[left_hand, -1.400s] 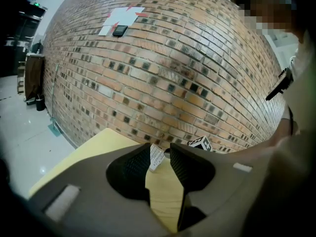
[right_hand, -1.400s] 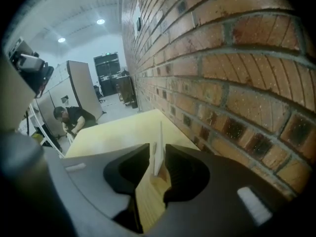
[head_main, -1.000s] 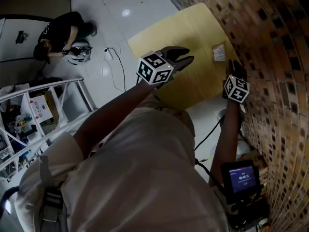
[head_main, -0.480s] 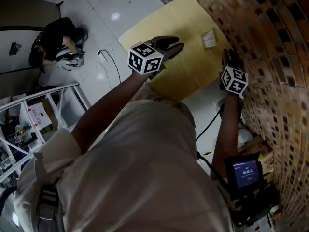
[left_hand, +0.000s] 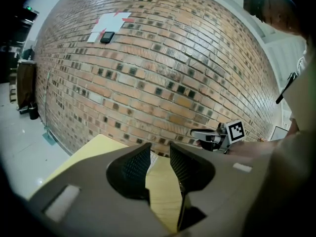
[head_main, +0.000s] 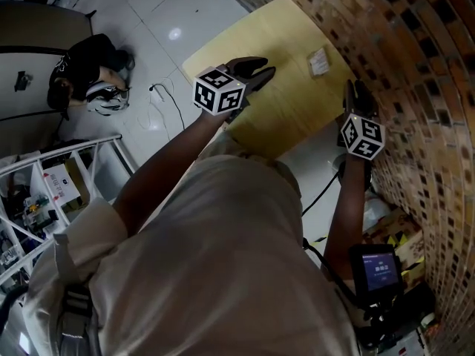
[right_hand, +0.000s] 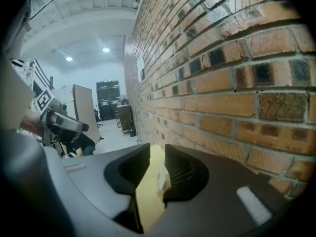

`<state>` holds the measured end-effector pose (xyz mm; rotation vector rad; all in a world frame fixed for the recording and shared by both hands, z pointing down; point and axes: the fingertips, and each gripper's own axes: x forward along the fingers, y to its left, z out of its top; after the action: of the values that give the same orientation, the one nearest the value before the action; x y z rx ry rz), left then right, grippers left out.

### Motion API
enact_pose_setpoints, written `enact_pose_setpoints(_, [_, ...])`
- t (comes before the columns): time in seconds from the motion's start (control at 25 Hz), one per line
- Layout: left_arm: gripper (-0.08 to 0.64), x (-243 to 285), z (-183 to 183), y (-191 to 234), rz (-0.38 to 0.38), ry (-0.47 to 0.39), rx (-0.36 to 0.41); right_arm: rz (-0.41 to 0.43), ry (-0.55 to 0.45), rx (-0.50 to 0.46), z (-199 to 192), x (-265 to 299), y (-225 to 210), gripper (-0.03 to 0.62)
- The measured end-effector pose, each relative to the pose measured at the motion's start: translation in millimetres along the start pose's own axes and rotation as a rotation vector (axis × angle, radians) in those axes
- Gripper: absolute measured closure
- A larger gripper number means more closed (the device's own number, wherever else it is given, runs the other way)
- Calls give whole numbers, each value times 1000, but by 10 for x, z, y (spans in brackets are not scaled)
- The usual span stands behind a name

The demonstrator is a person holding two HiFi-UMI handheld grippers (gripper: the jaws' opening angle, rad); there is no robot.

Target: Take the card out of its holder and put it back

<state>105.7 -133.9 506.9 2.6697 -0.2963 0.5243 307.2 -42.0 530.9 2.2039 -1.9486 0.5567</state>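
The card holder, a small pale rectangle, lies on the yellow table close to the brick wall. Whether the card is in it is too small to tell. My left gripper hovers over the table's left part, open with nothing between its fingers. My right gripper hangs by the wall at the table's near right corner, short of the holder. Its jaws are closing slightly with nothing between them. In the right gripper view the holder shows pale through the gap. The left gripper view shows the right gripper ahead by the wall.
The brick wall runs right along the table's far side. A person crouches on the white floor at upper left, with a cable nearby. A metal rack stands at the left. A screen device hangs at my right side.
The head view has shifted, so the table sits higher and further left in frame. Both grippers keep roughly their places over it; the right one now sits slightly further from the holder.
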Motion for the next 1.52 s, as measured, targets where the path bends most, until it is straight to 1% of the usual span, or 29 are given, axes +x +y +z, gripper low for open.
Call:
enact_pose_setpoints(0.28, [419,-131,41,168,34,-29,6,-45,-96,-26,268,-432,28,499])
enact_pose_setpoints(0.52, [419,-340,-29,308,69,-45,-10,-89,-111,-62,253,-801,30,505])
enact_pose_setpoints(0.8, [421,-491,-239,449,105,-30,-29,-157,-54,-119,-77,-1041,-41,508])
enact_pose_setpoints(0.96, [422,-545,-326,477,116,-36,-38,-182,-24,-86,-307,-1126,-85,515])
enact_pose_setpoints(1.12, [422,-544,-434,491,112,-38,-53,-183,5,-75,-489,-1094,-160,518])
enact_pose_setpoints(1.52, [423,-613,-816,561,135,19,-79,-169,91,-8,-843,-900,-183,518])
